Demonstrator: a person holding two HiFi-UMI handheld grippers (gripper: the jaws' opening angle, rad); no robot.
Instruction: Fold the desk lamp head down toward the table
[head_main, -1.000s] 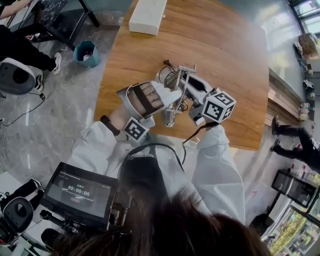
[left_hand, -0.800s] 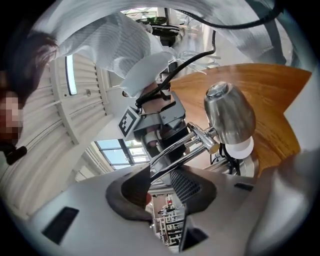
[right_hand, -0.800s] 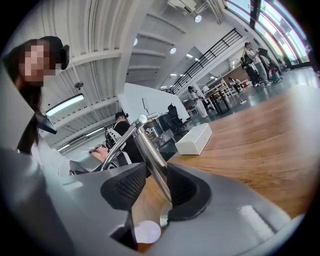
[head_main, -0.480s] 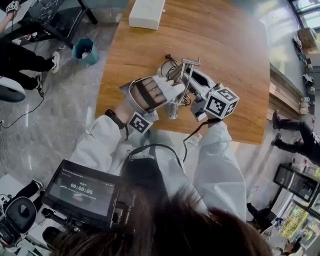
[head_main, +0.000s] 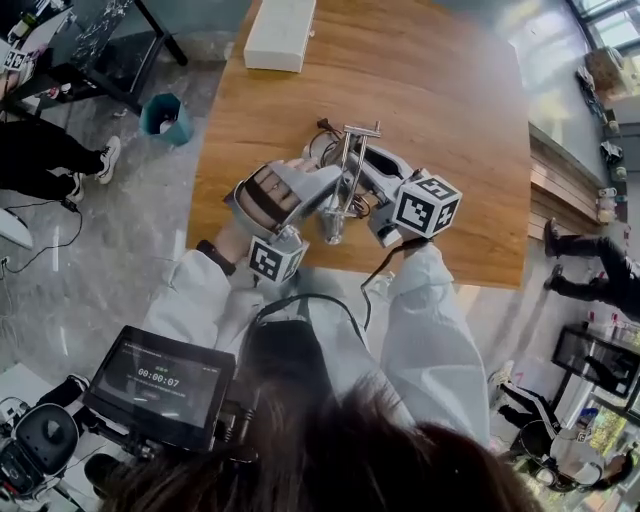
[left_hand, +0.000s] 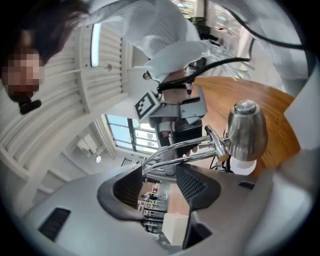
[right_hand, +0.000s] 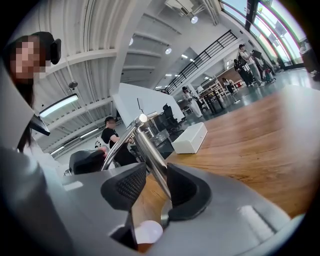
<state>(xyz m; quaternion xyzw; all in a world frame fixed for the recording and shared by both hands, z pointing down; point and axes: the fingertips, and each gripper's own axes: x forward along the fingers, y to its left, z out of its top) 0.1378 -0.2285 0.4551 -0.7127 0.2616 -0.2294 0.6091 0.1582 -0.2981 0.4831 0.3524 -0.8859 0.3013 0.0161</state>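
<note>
A chrome desk lamp (head_main: 347, 168) stands on the wooden table (head_main: 450, 110). Its bell-shaped head (head_main: 332, 231) hangs at the near side; in the left gripper view the head (left_hand: 245, 131) sits right of the jaws. My left gripper (head_main: 330, 186) comes in from the left. Its jaws are opening, and the lamp's two thin arm rods (left_hand: 172, 148) run between the pads without being pressed. My right gripper (head_main: 368, 178) reaches from the right. In its own view that gripper (right_hand: 156, 171) is shut on the lamp's chrome post (right_hand: 150, 150).
A white box (head_main: 280, 35) lies at the table's far edge, also in the right gripper view (right_hand: 190, 138). A teal bin (head_main: 163, 113) stands on the floor to the left. A monitor (head_main: 160, 385) hangs below my left arm. The table's near edge (head_main: 470, 282) runs under my sleeves.
My left gripper has rolled a little about the lamp's arm, bringing its marker cube lower. The right gripper and the lamp post have kept their place.
</note>
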